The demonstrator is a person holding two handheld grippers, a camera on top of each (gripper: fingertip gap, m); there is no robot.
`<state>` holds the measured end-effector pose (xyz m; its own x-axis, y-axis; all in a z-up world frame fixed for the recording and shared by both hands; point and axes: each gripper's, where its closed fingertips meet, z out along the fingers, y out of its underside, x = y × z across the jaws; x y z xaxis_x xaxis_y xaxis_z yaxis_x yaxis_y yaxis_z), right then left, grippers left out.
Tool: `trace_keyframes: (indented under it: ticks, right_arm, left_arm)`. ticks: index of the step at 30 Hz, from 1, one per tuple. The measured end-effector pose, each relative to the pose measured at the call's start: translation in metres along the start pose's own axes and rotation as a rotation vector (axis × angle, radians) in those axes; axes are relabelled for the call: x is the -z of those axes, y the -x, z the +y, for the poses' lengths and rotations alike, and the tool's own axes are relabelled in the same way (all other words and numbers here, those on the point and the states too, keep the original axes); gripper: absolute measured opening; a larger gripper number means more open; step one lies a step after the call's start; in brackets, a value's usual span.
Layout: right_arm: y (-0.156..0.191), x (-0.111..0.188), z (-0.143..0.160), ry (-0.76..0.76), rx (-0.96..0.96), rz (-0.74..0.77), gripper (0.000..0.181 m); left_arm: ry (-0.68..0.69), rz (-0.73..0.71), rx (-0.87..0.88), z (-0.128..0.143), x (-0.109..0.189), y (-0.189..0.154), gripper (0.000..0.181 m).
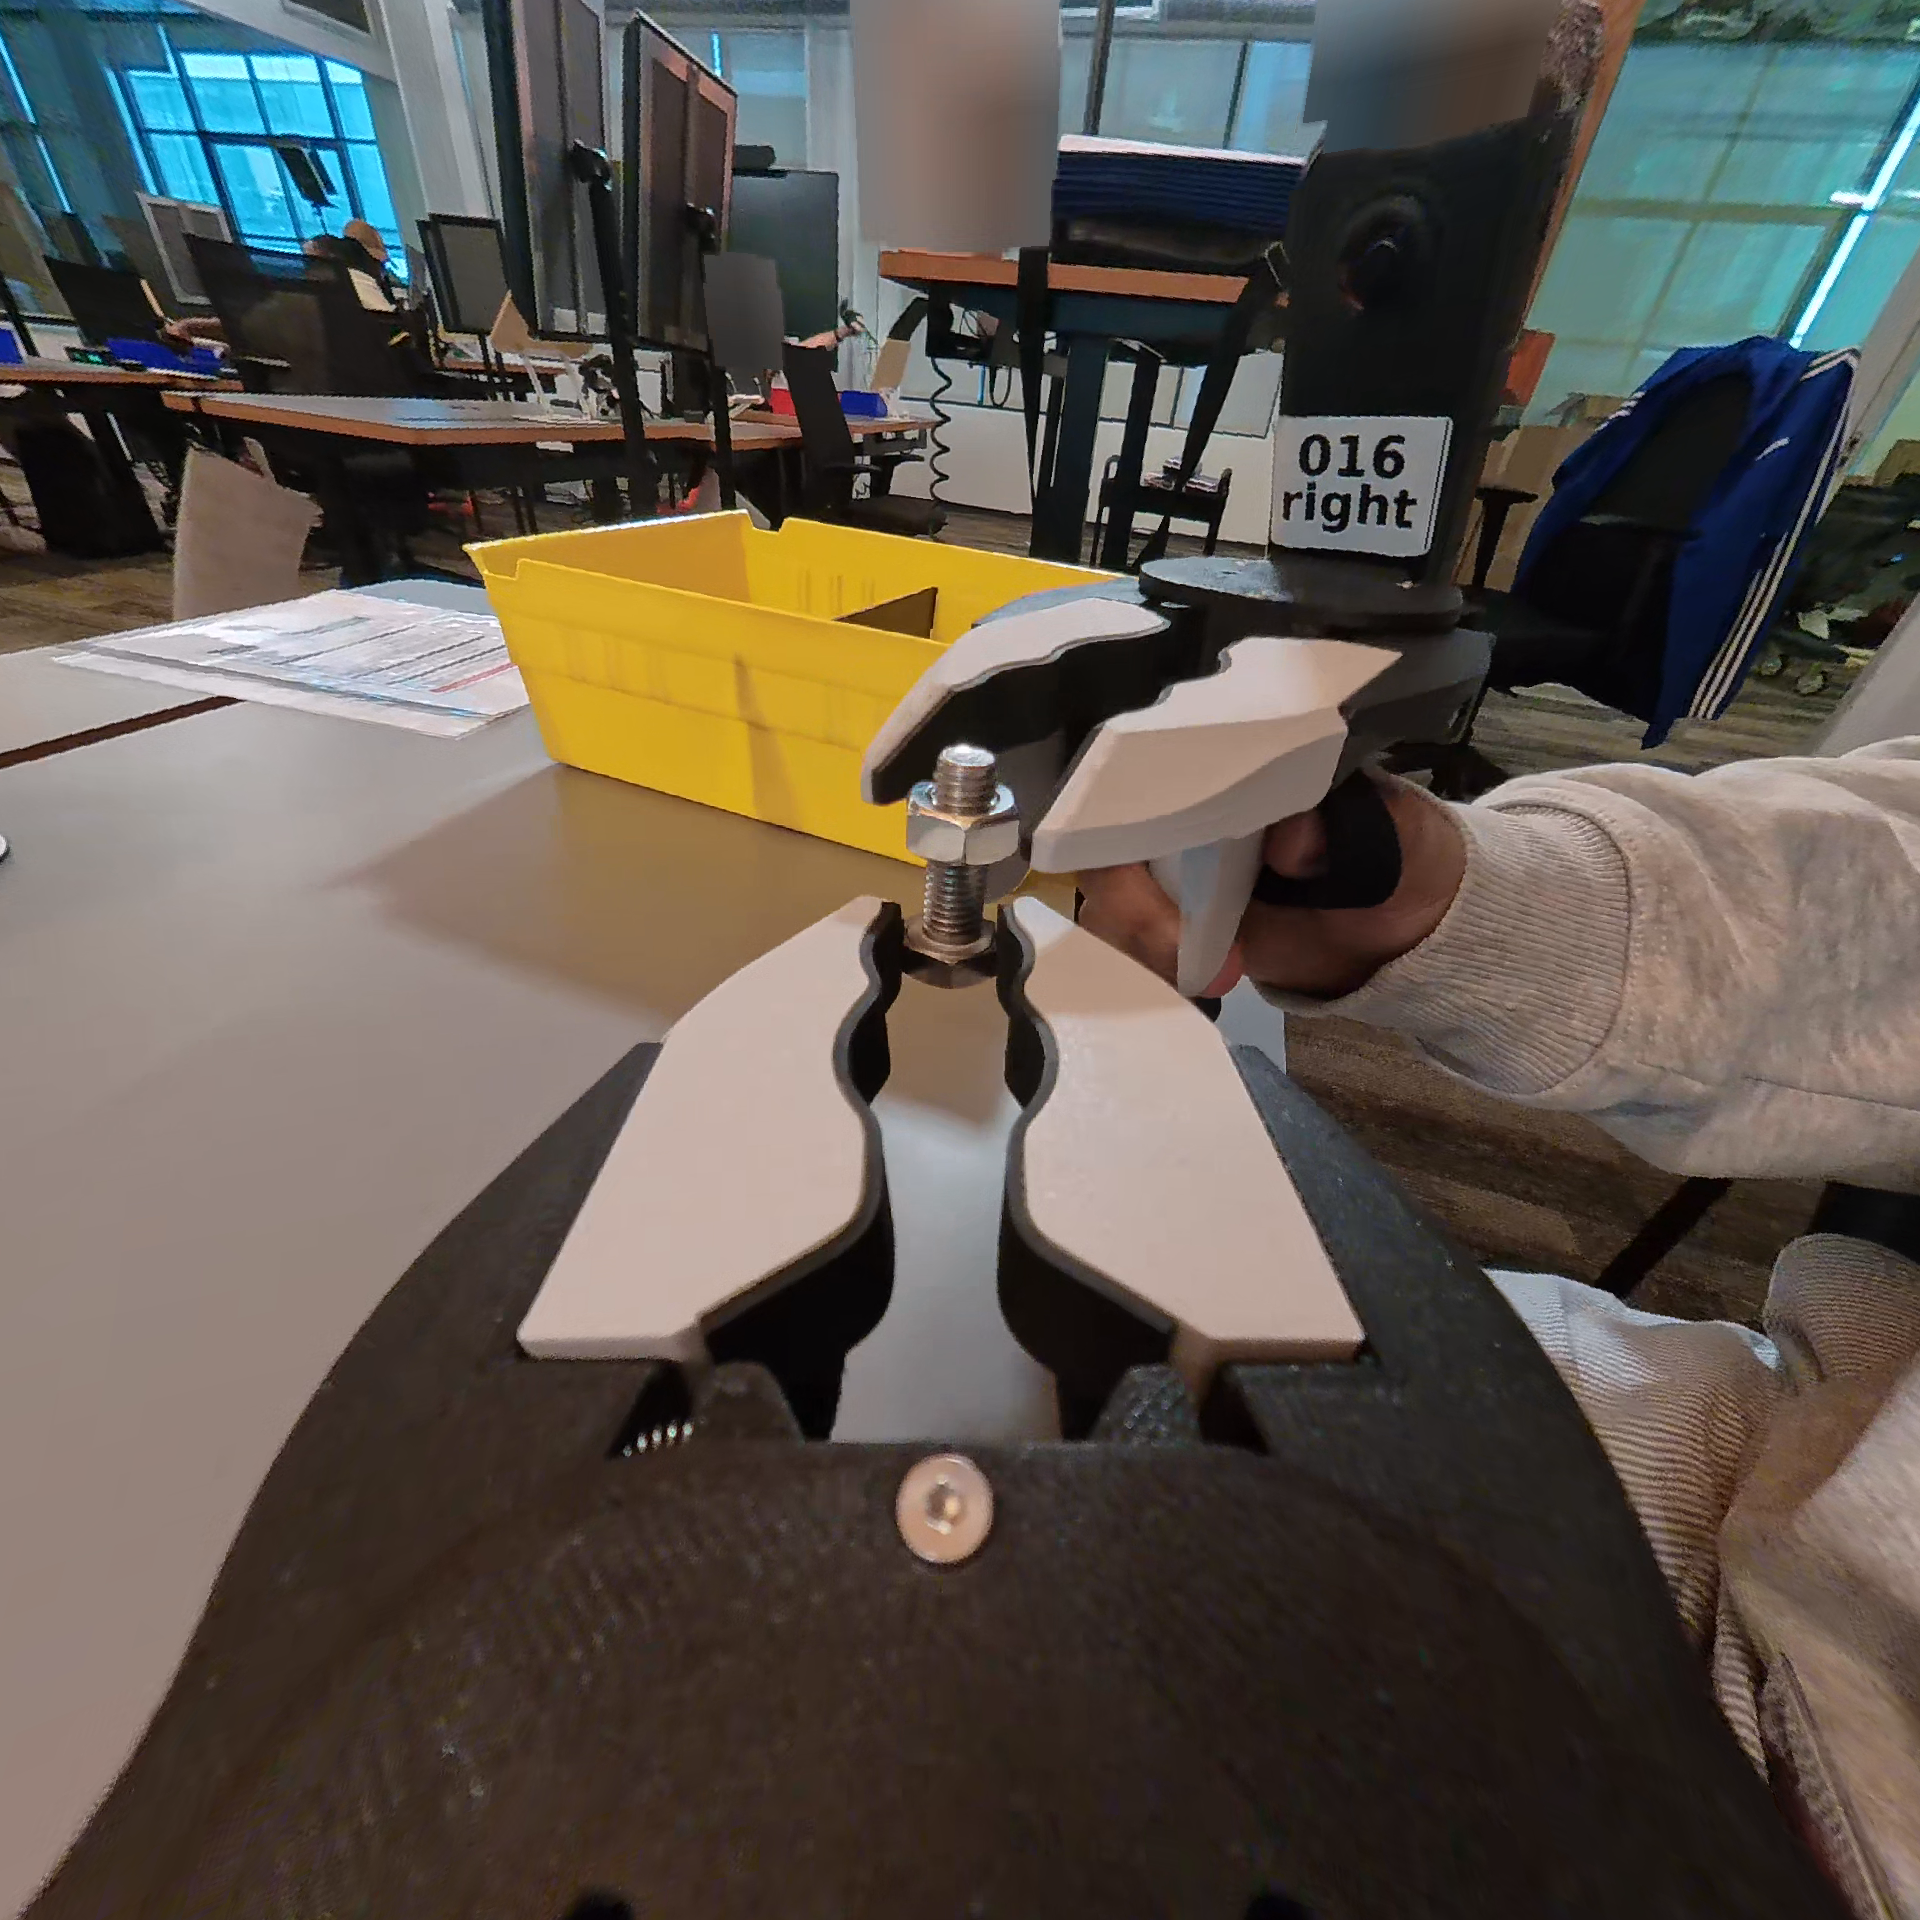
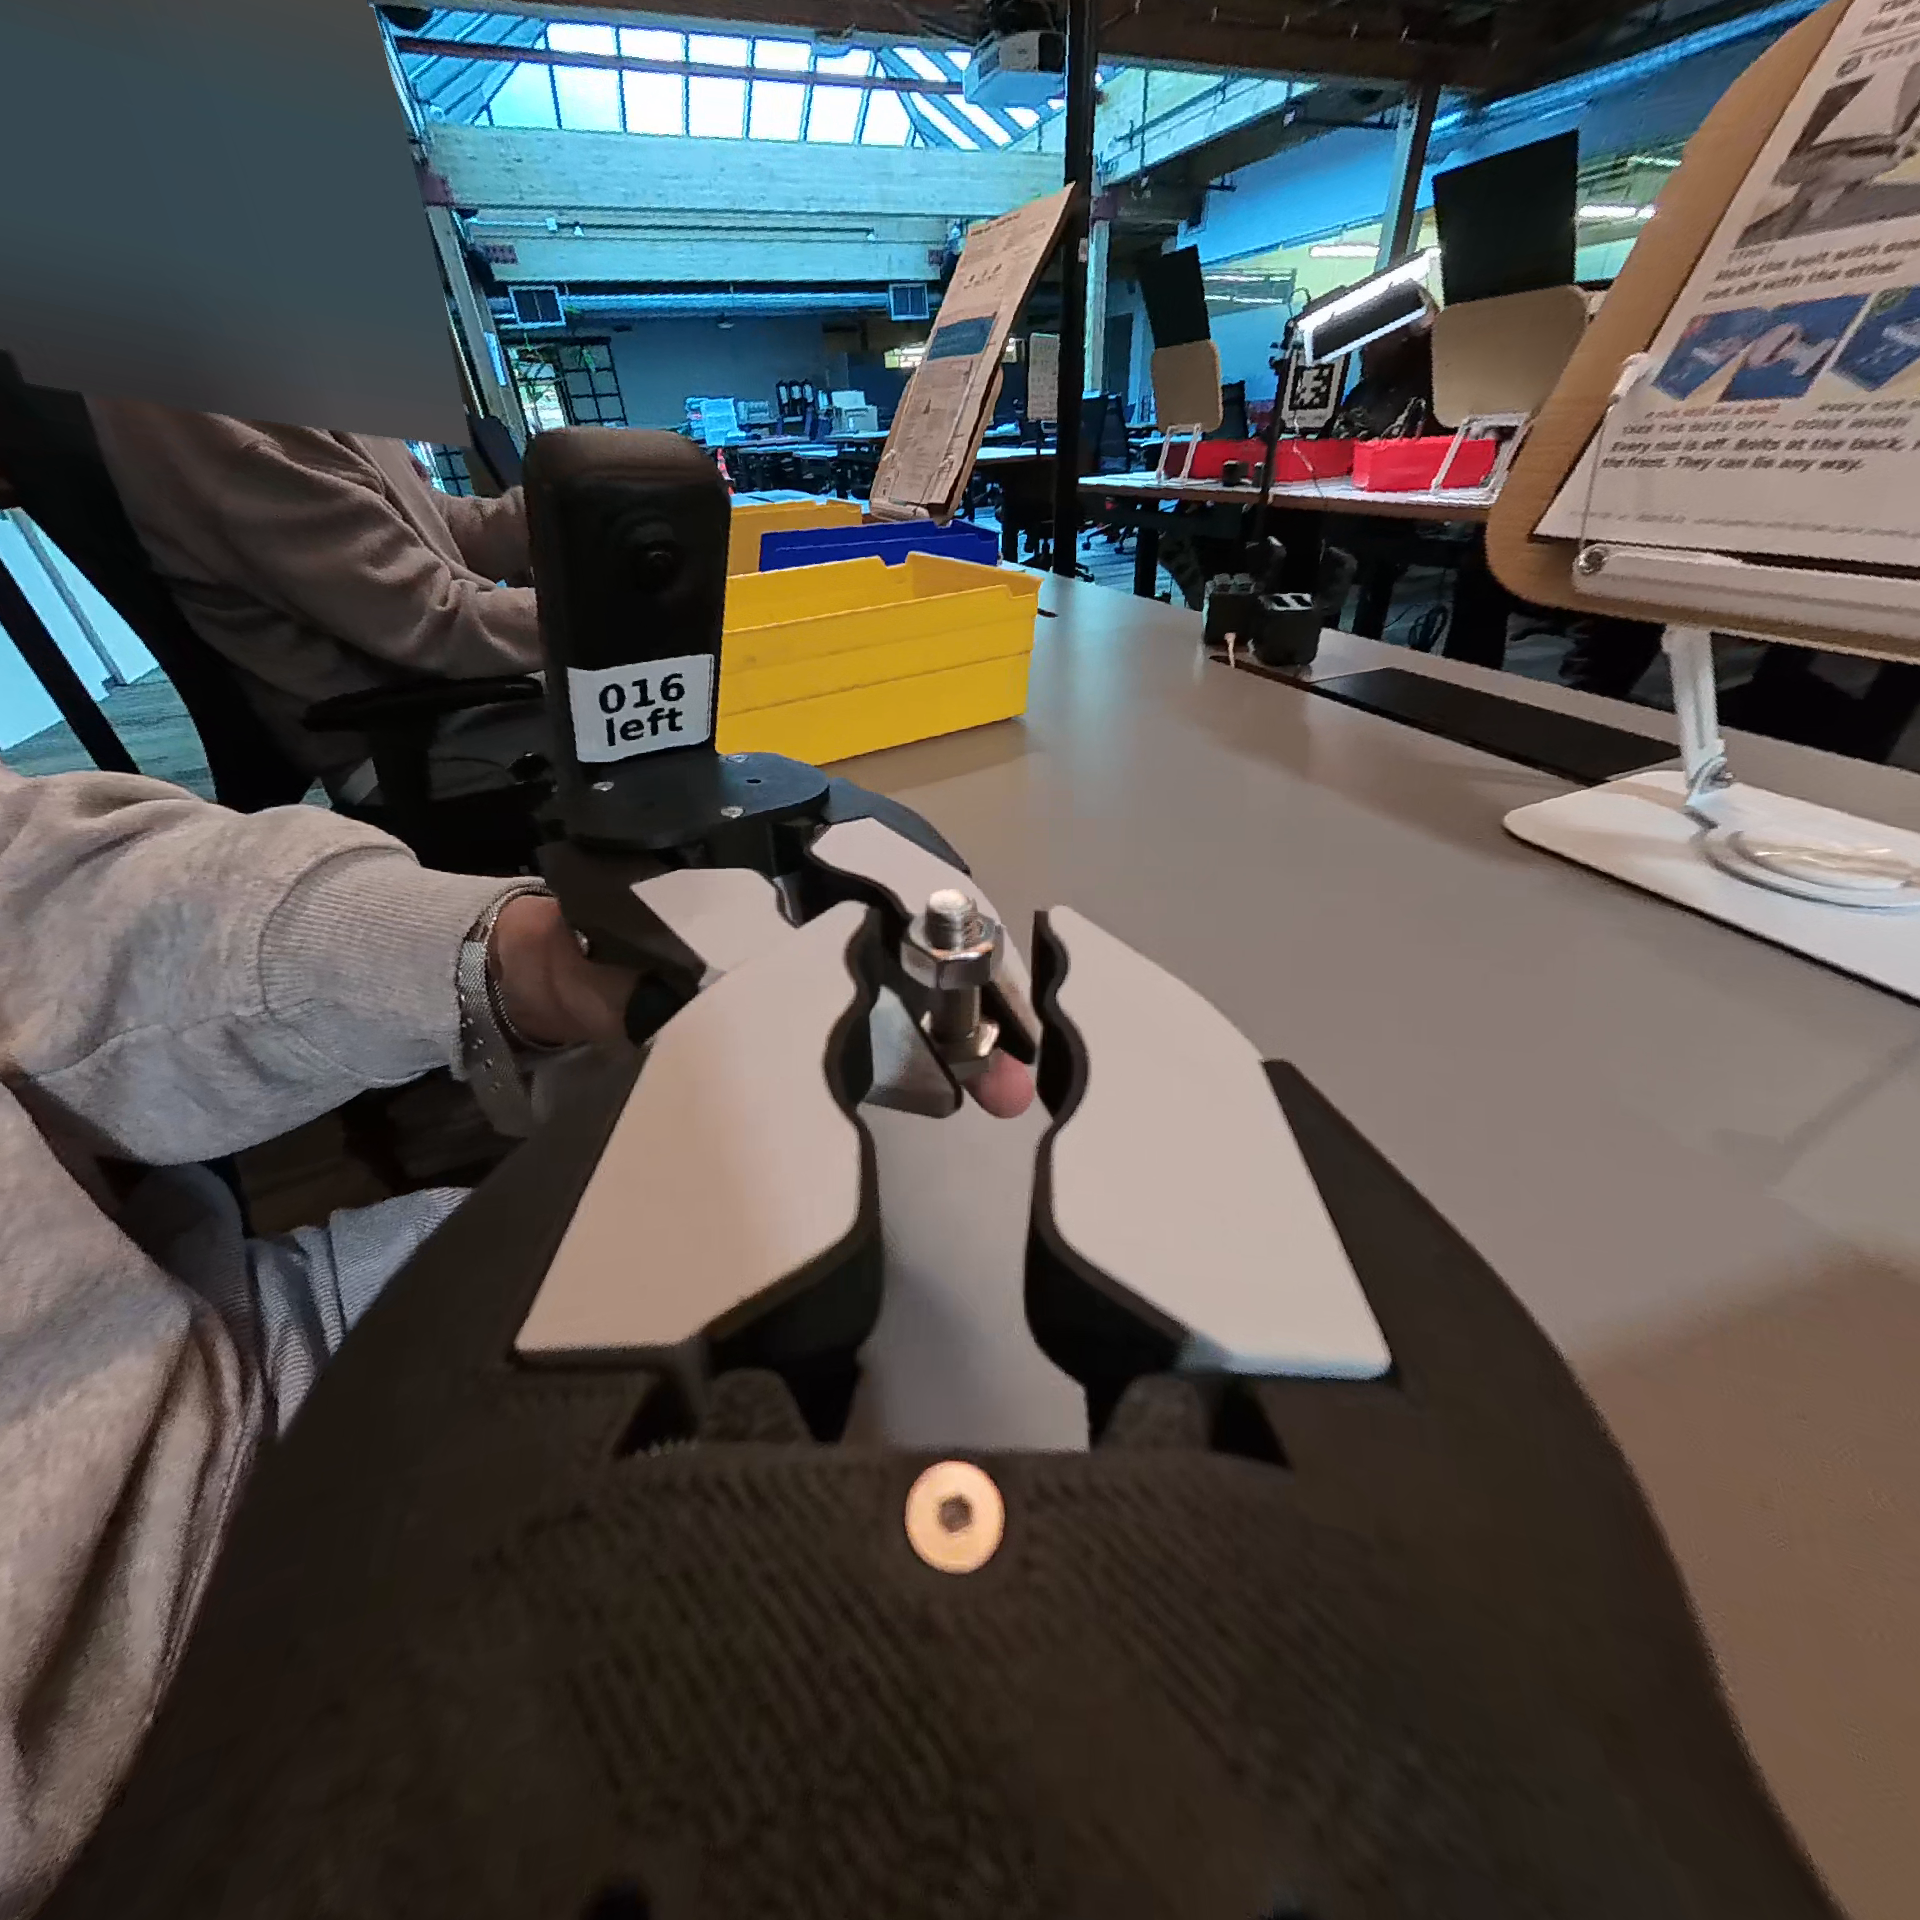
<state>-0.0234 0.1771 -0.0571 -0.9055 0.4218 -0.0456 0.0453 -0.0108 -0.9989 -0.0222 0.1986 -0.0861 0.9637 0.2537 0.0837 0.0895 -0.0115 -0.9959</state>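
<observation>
A steel bolt (image 1: 954, 894) stands upright above the grey table (image 1: 312, 987), with a hex nut (image 1: 961, 821) threaded near its top. My left gripper (image 1: 945, 940) is shut on the bolt's head at the bottom end. My right gripper (image 1: 961, 826) reaches in from the right, held by a hand in a grey sleeve. In the right wrist view, the right gripper (image 2: 951, 935) is open, with the nut (image 2: 951, 956) between its fingertips and a gap on the right side. The left gripper (image 2: 961, 1039) holds the bolt (image 2: 956, 1013) there from the left.
A yellow bin (image 1: 675, 665) sits on the table just behind the grippers, and it also shows in the right wrist view (image 2: 873, 644) beside a blue bin (image 2: 873, 540). A laminated sheet (image 1: 312, 655) lies at far left. A white stand with a printed sheet (image 2: 1766, 416) is at right. Left and right tips are no more than a few centimetres apart.
</observation>
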Motion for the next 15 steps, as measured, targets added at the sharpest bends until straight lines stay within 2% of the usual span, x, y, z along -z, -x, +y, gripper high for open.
trace_keyframes:
  ticks: [6, 11, 15]
  right_arm:
    - [-0.002, -0.006, 0.002, 0.015, 0.045, 0.025, 0.024]
    - [-0.007, -0.002, -0.010, -0.046, 0.023, 0.044, 0.015]
    - [0.003, -0.009, -0.010, -0.042, 0.056, 0.021, 0.020]
  left_arm:
    - [-0.060, -0.018, 0.064, -0.010, 0.011, 0.008, 0.018]
    - [-0.089, -0.039, 0.101, -0.013, 0.017, 0.015, 0.018]
    - [-0.079, -0.033, 0.089, -0.012, 0.016, 0.012, 0.018]
